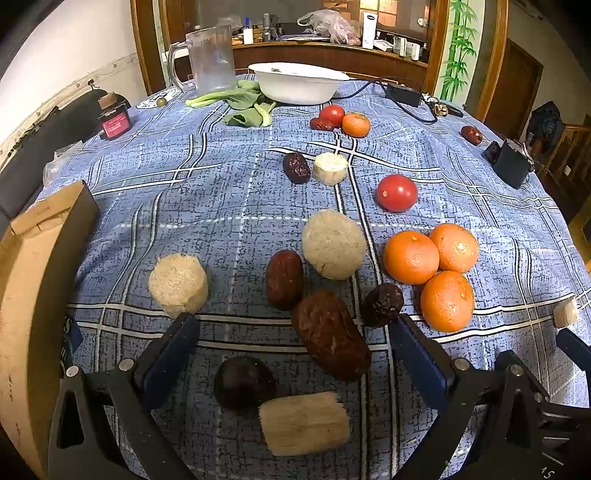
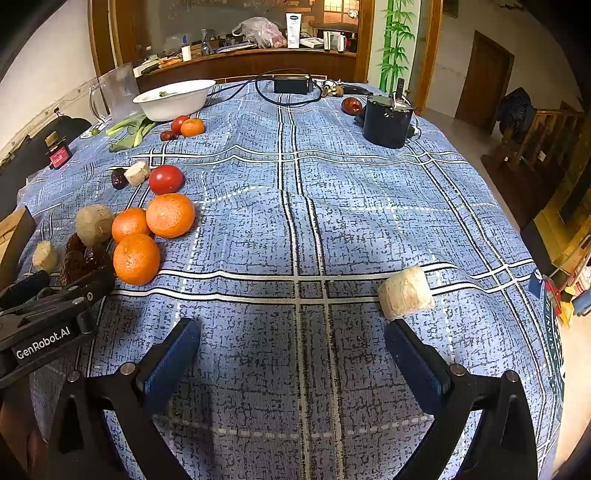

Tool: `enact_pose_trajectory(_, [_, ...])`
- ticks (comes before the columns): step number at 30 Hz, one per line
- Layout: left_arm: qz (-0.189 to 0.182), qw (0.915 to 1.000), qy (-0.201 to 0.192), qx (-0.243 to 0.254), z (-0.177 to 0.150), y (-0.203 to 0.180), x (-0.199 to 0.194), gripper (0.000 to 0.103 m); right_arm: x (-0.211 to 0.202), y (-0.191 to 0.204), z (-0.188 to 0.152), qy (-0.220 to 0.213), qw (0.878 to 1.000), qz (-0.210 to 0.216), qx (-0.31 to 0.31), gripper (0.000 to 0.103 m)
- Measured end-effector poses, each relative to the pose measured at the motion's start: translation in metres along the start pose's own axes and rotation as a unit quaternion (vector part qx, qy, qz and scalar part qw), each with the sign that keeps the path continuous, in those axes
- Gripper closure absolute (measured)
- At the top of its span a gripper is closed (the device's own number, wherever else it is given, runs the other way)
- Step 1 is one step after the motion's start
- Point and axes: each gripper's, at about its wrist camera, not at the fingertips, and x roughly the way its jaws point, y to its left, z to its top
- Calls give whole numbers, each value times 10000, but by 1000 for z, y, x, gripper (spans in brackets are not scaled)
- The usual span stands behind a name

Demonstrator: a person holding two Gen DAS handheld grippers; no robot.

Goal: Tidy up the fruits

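both grippers, left [image 1: 295,339] and right [image 2: 291,339], open wide, holding nothing; oranges [image 1: 430,273], dates [image 1: 284,278], tomatoes [image 1: 397,192] loose on cloth [image 2: 332,206]; white bowl [image 1: 299,86] contents unclear.

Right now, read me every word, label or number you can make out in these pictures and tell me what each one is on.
"GenRobot.AI": white letters on the body of the left gripper, seen from the right wrist.
Pink label on the small dark jar: too small to read.
White tube on the far counter: print too blurred to read.
Marks at the left wrist picture's bottom right edge: unclear.
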Motion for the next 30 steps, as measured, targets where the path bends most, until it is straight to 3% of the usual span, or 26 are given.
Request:
enact_pose_trajectory(26, [12,10000,7,-16,0,0,0,0,1,1,-2,1,10000,0,1,1])
enact_pose_trajectory(30, [-27,9998,174,42,2,1,1,0,1,1,-2,16,10000,6,1,1])
